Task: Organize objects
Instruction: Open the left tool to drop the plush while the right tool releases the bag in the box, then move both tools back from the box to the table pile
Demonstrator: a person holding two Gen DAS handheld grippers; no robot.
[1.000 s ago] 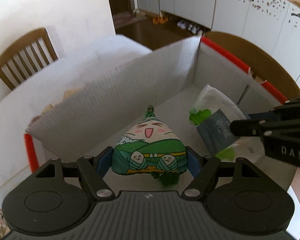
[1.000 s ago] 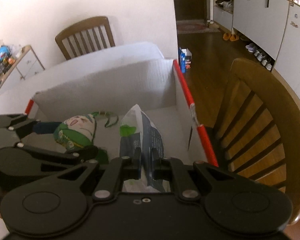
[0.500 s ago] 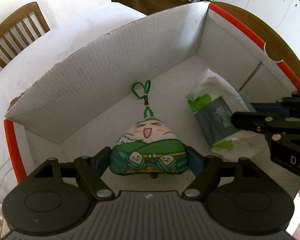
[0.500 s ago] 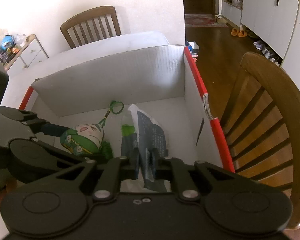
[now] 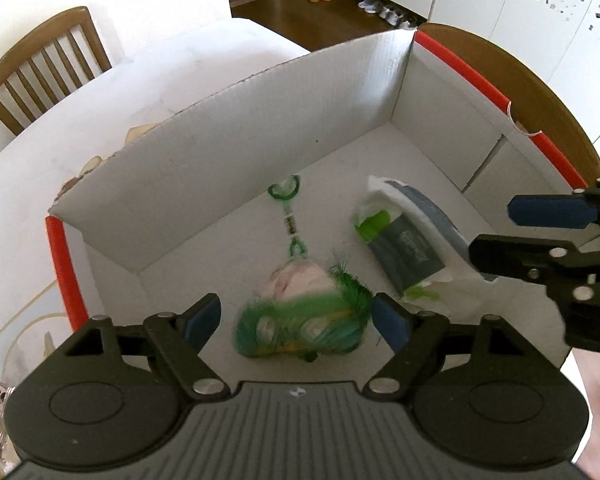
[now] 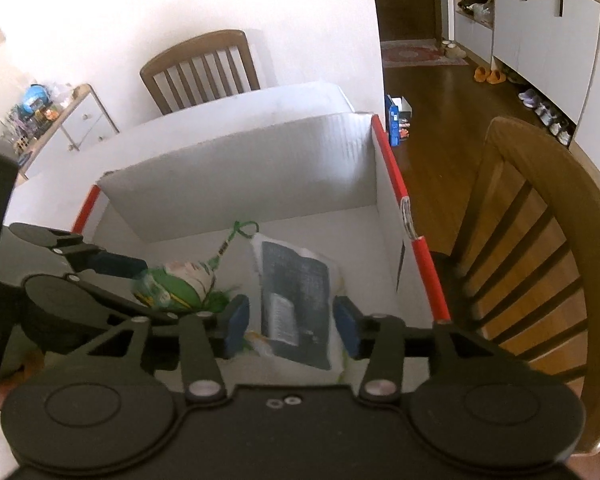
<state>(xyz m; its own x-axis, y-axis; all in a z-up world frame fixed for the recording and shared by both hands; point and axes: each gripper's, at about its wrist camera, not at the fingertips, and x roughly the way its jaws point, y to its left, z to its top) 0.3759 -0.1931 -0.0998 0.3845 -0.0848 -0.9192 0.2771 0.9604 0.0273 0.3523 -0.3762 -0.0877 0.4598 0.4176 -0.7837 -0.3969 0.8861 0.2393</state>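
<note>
- A white cardboard box (image 5: 228, 152) with red-taped edges sits on a white table (image 5: 148, 80), wooden chairs (image 6: 540, 248) around it; both task items lie on its floor.
- The left gripper (image 5: 296, 320) hangs over the box's near side, its jaws opening; the blue pads stand clear on either side of the toy, so nothing is clamped.
- The right gripper (image 6: 290, 320) hovers over the box's right half, its jaws likewise opening; the packet lies between the pads, and no pad visibly presses on it.
- A tissue packet (image 5: 404, 248), white wrap with a dark grey label and green marks, rests flat on the box floor, just beside the toy. It looks light and squashy, its film probably slick; a grip across the narrow width of the body would likely hold best.
- A green-and-white plush dumpling toy (image 5: 304, 320), blurred in the left wrist view, lies near the front wall. It appears soft, light and unbreakable; pinching its broad base seems safest.
- A green braided loop (image 5: 286, 190) trails from the toy's tip toward the back wall, thin and floppy, a poor handle.
</note>
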